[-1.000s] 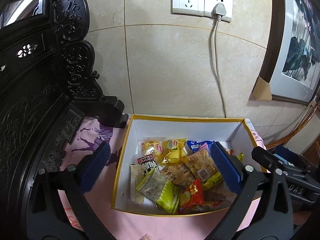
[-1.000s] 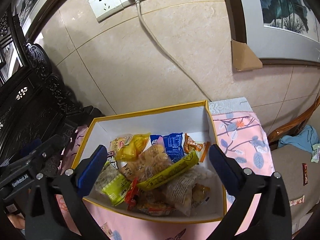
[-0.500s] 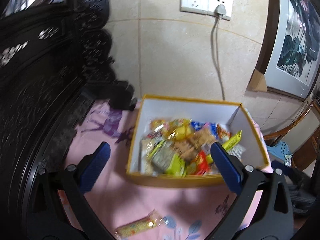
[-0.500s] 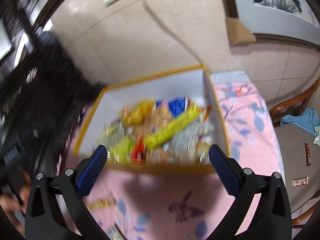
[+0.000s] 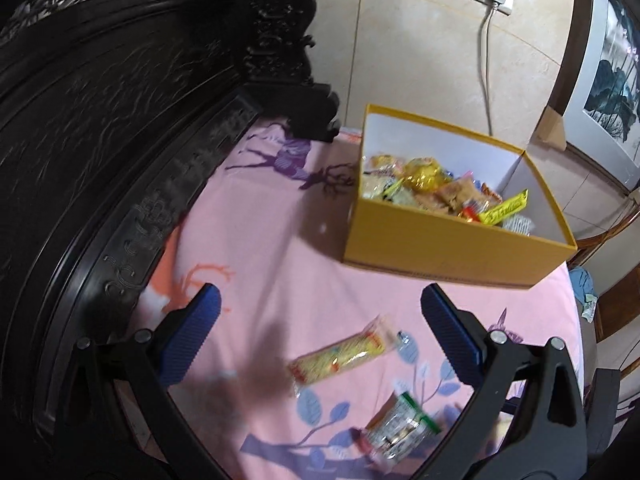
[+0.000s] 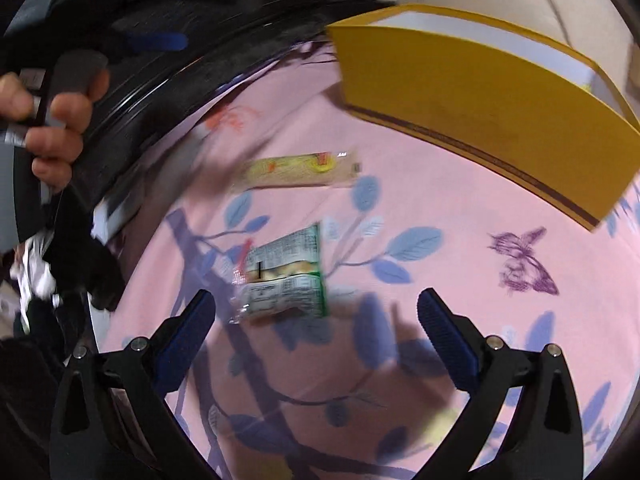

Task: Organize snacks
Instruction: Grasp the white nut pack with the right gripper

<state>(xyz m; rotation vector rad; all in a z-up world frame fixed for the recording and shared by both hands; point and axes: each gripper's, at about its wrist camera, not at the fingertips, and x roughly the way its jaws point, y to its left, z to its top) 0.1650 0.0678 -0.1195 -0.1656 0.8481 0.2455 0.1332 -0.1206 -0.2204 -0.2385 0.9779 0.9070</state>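
our fingers (image 6: pixel 316 334) on the right are spread wide and empty over the green-edged snack packet (image 6: pixel 282 276) lying on the pink cloth near the yellow box (image 6: pixel 480 116), the left fingers (image 5: pixel 320 330) likewise released, and we risk the slick wrapper sliding away if we close off-centre.

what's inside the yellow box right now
The yellow box holds a heap of wrapped snacks, among them a long yellow bar leaning at the right side and golden packets. Whatever lies under the heap, and the box's floor, is covered. Its near wall hides the lower layer.
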